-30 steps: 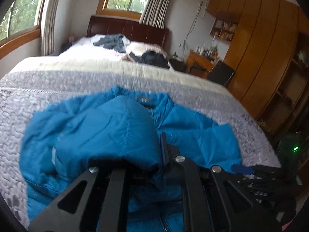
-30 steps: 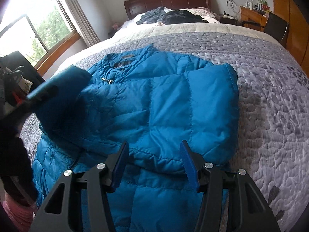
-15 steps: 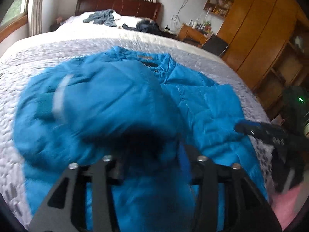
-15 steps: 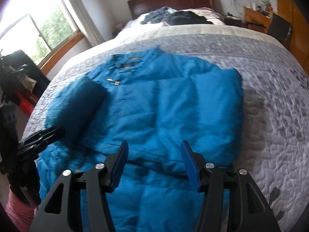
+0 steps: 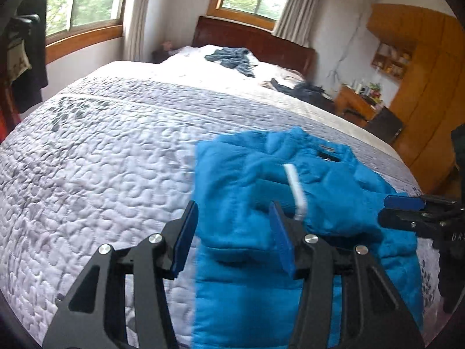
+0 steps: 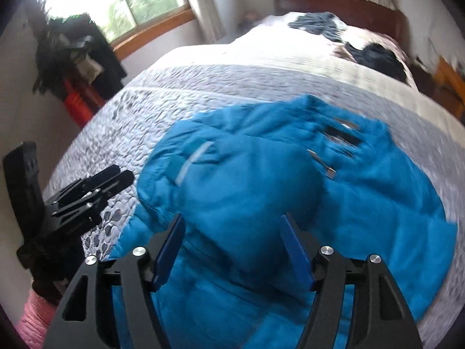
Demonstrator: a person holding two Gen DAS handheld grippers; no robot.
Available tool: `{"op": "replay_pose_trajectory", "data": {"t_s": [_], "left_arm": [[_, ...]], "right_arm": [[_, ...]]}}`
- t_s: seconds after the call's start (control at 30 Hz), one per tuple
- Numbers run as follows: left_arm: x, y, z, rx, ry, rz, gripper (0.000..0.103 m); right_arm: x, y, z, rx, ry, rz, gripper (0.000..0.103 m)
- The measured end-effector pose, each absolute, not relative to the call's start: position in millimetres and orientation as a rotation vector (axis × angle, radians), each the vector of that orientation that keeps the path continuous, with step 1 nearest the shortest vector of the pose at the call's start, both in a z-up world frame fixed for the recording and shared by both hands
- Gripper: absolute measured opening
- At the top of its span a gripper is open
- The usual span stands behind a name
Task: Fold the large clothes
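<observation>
A blue puffer jacket [image 5: 255, 192] lies on the quilted bed, collar toward the headboard. One sleeve is folded across its front, the white-striped cuff [image 5: 295, 192] lying on top. My left gripper [image 5: 232, 235] is open and holds nothing, hovering over the jacket's left edge. From the right wrist view the jacket [image 6: 261, 180] fills the middle, with the same cuff [image 6: 197, 160] at its left. My right gripper [image 6: 232, 250] is open over the lower part of the jacket, with nothing between its fingers. The left gripper [image 6: 122, 176] shows at the far left, and the right gripper [image 5: 398, 212] at the far right.
The grey quilted bedspread [image 5: 101, 160] stretches bare to the left of the jacket. Dark clothes [image 5: 232, 59] lie near the wooden headboard. A wooden wardrobe [image 5: 430, 93] and a desk stand to the right. A pink sleeve [image 6: 32, 317] shows at the lower left.
My left gripper was shut on the blue sleeve and carried it across the jacket. It has let go, opened and drawn back left. The right gripper stayed open and swung left.
</observation>
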State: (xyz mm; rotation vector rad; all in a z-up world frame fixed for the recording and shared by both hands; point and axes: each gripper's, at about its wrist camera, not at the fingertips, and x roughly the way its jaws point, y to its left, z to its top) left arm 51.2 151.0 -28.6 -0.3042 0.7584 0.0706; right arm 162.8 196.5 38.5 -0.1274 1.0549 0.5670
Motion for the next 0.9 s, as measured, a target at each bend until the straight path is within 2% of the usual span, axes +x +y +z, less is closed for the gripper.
{"op": "replay_pose_trajectory", "data": {"t_s": [0.1, 0.27, 0.3, 0.33, 0.37, 0.43, 0.47, 0.67, 0.9], "left_arm": [[50, 160, -29, -0.308, 0.759, 0.08, 0.05], [55, 160, -34, -0.304, 0.764, 0.076, 0.051], [53, 160, -35, -0.305, 0.765, 0.073, 0.051], [53, 160, -36, -0.307, 0.767, 0.07, 0.051], [54, 160, -37, -0.309, 0.77, 0.067, 0.051], [55, 160, -38, -0.31, 0.774, 0.064, 0.051], [55, 159, -38, -0.309, 0.775, 0.062, 0.051], [54, 149, -33, -0.29, 0.76, 0.037, 0.052], [68, 120, -31, -0.252, 0.762, -0.025, 0.052]], "right_arm": [[169, 231, 25, -0.261, 1.05, 0.509, 0.075], [180, 255, -9, -0.398, 1.077, 0.43, 0.076], [181, 255, -14, -0.405, 1.077, 0.428, 0.069], [182, 254, -16, -0.4, 1.076, 0.437, 0.057], [183, 250, -17, -0.373, 1.077, 0.456, 0.05], [186, 243, -15, -0.325, 1.086, 0.477, 0.024], [186, 236, -11, -0.287, 1.088, 0.488, 0.018], [183, 179, 13, -0.03, 1.072, 0.559, 0.008], [177, 83, 31, 0.23, 1.034, 0.525, 0.005]]}}
